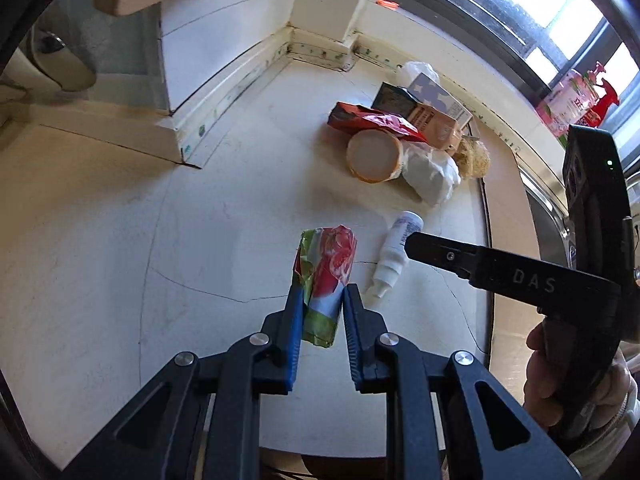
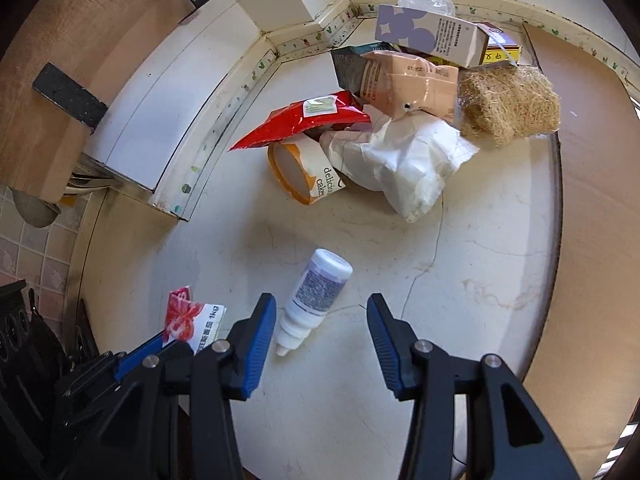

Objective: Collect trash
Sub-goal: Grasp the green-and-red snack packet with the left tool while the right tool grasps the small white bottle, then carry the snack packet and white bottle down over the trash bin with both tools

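My left gripper (image 1: 319, 300) is shut on a crumpled green and red wrapper (image 1: 326, 268), held above the white counter (image 1: 120, 260). The wrapper also shows at the left of the right wrist view (image 2: 188, 318). My right gripper (image 2: 322, 320) is open, just above a small white dropper bottle (image 2: 316, 296) that lies on the counter between its fingers. The bottle also shows in the left wrist view (image 1: 394, 256), under the right gripper's finger (image 1: 440, 254). A trash pile lies in the far corner: a red bag (image 2: 308, 120), a paper cup (image 2: 300, 172), a white crumpled bag (image 2: 408, 164), cartons (image 2: 432, 36).
A straw-like scrubber (image 2: 508, 104) lies by the pile. A brown board (image 2: 592, 200) lines the counter's right side, with a sink (image 1: 548, 216) beyond it. A raised ledge (image 2: 160, 128) and wall bound the left. Red bottles (image 1: 576, 100) stand on the window sill.
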